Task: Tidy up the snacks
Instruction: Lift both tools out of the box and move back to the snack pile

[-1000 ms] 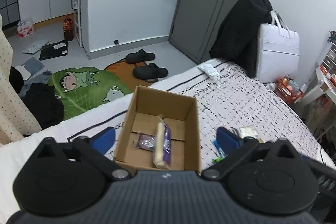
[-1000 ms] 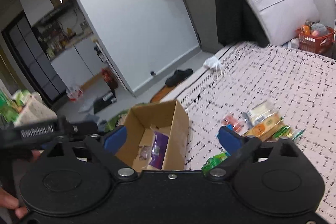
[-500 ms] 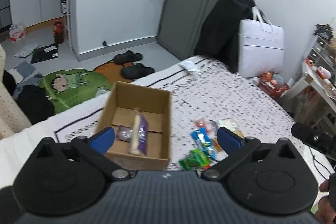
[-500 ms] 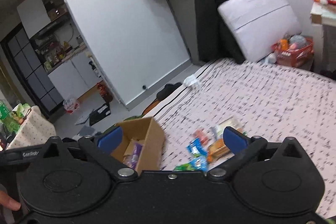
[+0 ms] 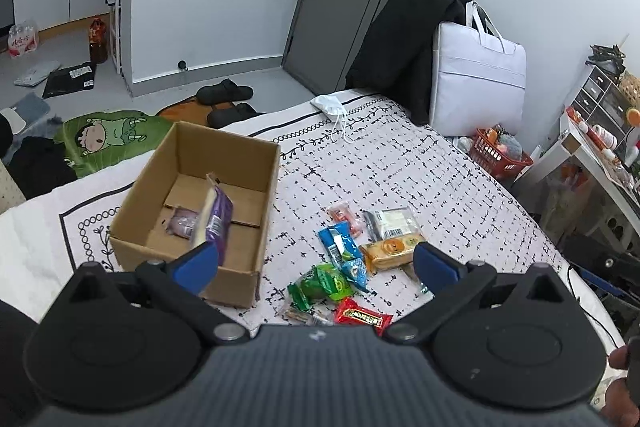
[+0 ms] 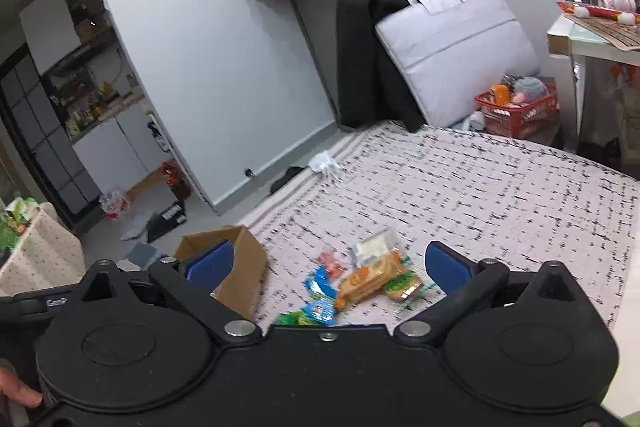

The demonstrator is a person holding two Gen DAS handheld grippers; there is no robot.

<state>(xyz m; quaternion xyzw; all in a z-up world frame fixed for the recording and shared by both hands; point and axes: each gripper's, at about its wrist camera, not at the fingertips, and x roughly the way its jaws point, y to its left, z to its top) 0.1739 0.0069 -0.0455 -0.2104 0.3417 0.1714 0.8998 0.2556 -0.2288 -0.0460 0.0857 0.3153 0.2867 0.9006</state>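
An open cardboard box [image 5: 224, 155] stands on the bed and holds a purple snack pack [image 5: 218, 215] and a smaller purple one [image 5: 182, 223]. Right of it lie several loose snacks: a blue pack [image 5: 340, 247], an orange pack [image 5: 390, 251], a green pack [image 5: 324, 285], a red bar [image 5: 362, 315] and a clear wrapped one [image 5: 390, 221]. My left gripper [image 5: 316, 267] is open and empty, above the near snacks. My right gripper [image 6: 328, 263] is open and empty; the box [image 6: 240, 267] and the snacks, among them the orange pack [image 6: 370, 277], lie below it.
The bed has a white black-patterned sheet [image 5: 400, 167]. A white mask [image 5: 328, 105] lies near its far edge. A white bag [image 5: 476, 75] and a black coat [image 5: 404, 39] lean at the far end. A red basket [image 5: 500, 151] and a desk [image 5: 592, 151] stand at the right.
Both views have swung to the right, away from the box and over the loose snacks. Both grippers stay open and empty.
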